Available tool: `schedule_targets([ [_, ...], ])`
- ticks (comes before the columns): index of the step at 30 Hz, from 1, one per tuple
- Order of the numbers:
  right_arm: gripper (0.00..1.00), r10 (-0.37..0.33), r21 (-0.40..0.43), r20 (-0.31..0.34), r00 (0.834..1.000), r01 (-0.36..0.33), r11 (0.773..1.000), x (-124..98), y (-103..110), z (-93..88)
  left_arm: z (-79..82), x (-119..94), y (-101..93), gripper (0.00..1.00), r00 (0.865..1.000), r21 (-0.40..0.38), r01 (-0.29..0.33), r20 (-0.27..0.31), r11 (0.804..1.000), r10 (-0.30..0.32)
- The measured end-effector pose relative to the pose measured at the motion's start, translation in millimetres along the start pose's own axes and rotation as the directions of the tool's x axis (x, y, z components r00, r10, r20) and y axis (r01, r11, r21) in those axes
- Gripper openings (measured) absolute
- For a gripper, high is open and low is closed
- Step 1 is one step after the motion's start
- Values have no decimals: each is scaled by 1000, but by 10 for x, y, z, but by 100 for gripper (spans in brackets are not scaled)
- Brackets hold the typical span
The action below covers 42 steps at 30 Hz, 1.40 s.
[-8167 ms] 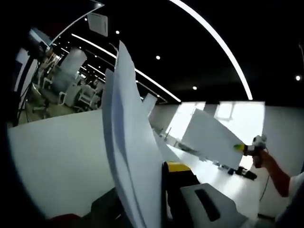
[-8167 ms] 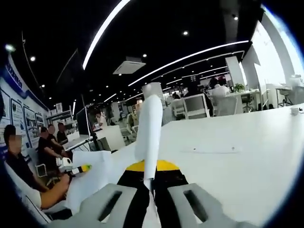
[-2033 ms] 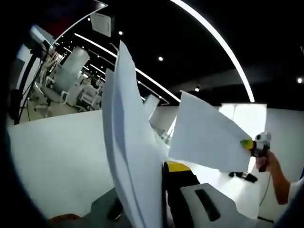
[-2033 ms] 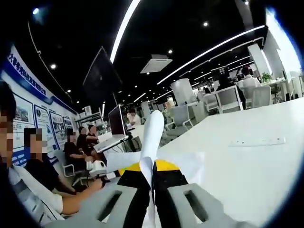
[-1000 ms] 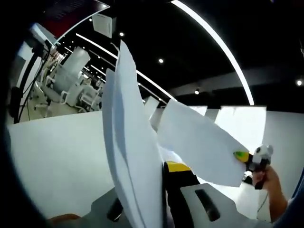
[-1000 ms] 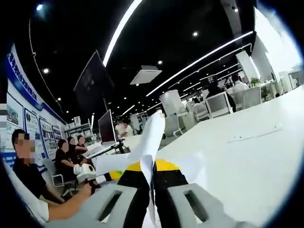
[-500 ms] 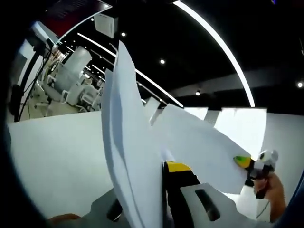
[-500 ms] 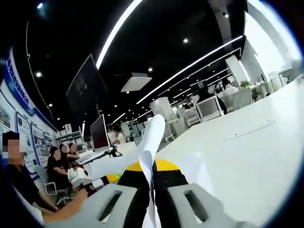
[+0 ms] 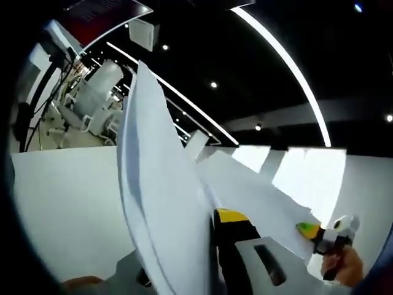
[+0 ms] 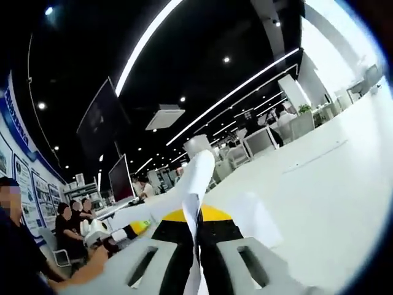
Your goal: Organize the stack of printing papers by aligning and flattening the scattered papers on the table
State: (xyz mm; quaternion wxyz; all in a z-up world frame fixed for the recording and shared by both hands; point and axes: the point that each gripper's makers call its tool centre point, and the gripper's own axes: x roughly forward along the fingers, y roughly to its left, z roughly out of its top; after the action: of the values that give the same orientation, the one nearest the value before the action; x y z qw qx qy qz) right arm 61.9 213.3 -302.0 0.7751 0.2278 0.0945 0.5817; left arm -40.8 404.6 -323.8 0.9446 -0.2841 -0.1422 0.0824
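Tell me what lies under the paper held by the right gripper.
Under the paper the white table shows to its right; the right gripper clamps its lower edge. Directly beneath is covered.

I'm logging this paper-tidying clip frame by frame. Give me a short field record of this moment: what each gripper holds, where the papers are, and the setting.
left gripper: shut on the papers, which stand on edge between its jaws
right gripper: shut on the papers' far end; also seen from the left gripper view, held by a hand
papers: lifted, spanning between both grippers, not lying flat
table: white, below the papers
setting: open office with ceiling light strips, chairs and seated people in the background
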Motion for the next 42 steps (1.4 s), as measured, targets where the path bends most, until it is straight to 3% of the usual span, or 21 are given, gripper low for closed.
schedule_targets([
  [10,0,6,-2,-1,1000,-6,1000,21,89,-105,35,1,11,15,1000,-33,9,23,999,-9],
  [15,0,25,8,-11,1000,-25,1000,37,196,-209,29,-2,26,15,1000,-36,7,22,999,-7],
  [27,0,39,24,6,999,-39,999,6,273,-242,43,-14,48,15,999,-45,6,37,999,-5],
  [42,0,19,32,22,1000,-19,999,-36,288,-355,30,1,55,14,999,-37,-6,32,999,7],
])
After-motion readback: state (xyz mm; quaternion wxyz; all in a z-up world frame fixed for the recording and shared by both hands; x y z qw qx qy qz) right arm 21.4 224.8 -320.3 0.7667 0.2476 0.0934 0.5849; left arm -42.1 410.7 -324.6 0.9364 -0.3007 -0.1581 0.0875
